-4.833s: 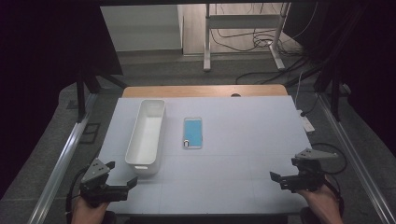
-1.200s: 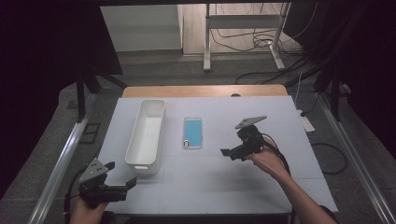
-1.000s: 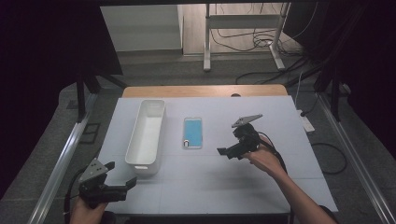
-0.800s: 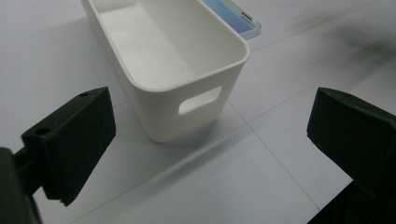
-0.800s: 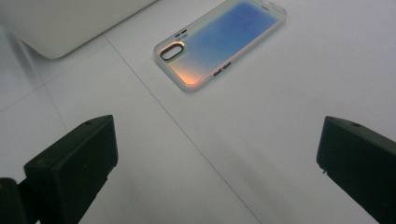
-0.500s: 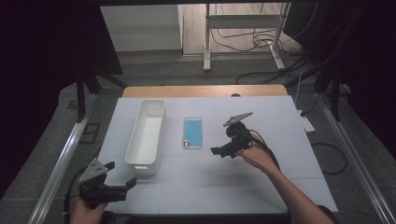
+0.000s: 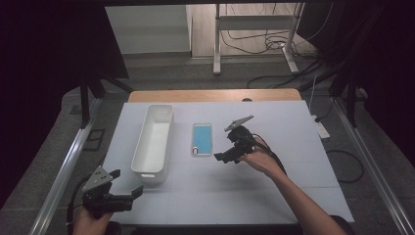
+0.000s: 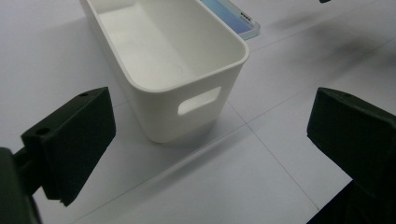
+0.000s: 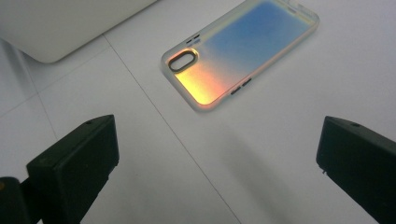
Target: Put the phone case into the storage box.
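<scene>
Right gripper view: unlabelled phone case [image 9: 240, 53] ahead of wide-apart right tongs [image 9: 219, 172].

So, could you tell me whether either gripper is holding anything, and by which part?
Nothing is held: the left gripper and right gripper are open, the phone case lying untouched.

1. The bench [image 7: 274, 191] has a white top with thin grid lines and a wooden strip at its far edge.
2. A long white bin [image 7: 152, 142] lies left of centre.
3. A phone case [image 7: 202, 139] lies flat just right of it.
</scene>
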